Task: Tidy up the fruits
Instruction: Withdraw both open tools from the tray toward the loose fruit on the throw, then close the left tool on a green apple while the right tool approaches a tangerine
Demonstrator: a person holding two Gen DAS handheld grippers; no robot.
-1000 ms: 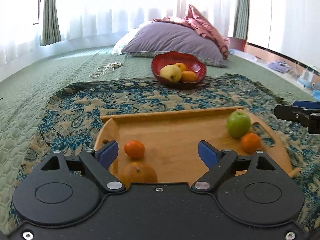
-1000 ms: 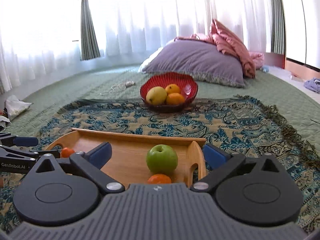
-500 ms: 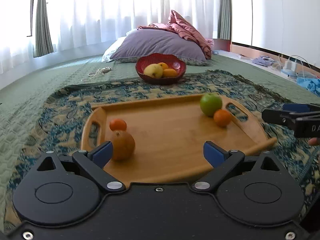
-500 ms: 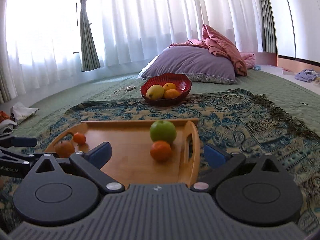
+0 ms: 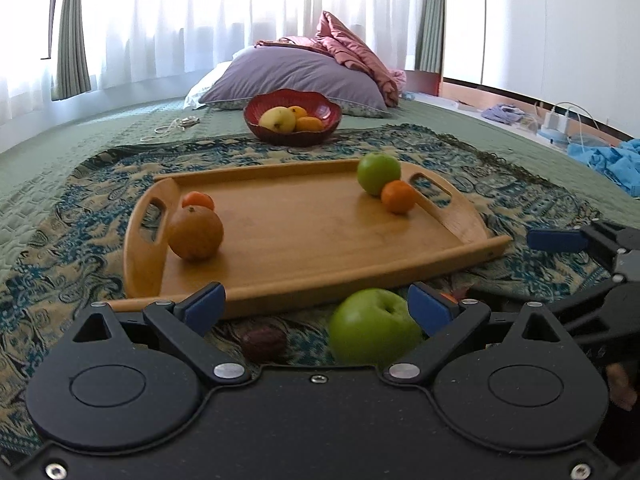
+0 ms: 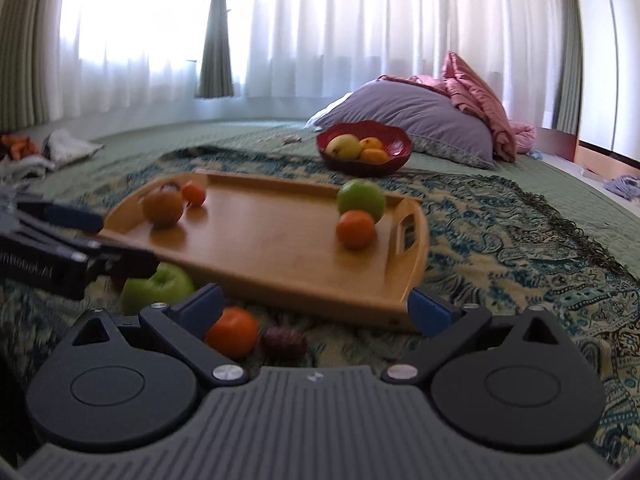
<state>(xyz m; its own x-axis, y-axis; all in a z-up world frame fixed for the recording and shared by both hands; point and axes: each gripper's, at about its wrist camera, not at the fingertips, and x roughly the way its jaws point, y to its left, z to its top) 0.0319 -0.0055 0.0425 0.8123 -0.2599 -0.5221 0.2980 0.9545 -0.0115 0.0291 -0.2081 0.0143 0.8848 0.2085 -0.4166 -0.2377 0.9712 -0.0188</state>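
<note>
Right gripper [image 6: 314,308] view alone shows loose orange [image 6: 233,331] clearly

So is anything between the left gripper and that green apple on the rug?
Nothing visible. The green apple lies on the rug between the open fingers of the left gripper, beside its right finger.

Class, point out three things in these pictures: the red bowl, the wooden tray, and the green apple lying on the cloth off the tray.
red bowl [image 5: 329,114]: left wrist view, inner wall at right.
wooden tray [image 5: 320,224]: left wrist view, bare floor.
green apple [image 5: 370,330]: left wrist view, front skin.
</note>
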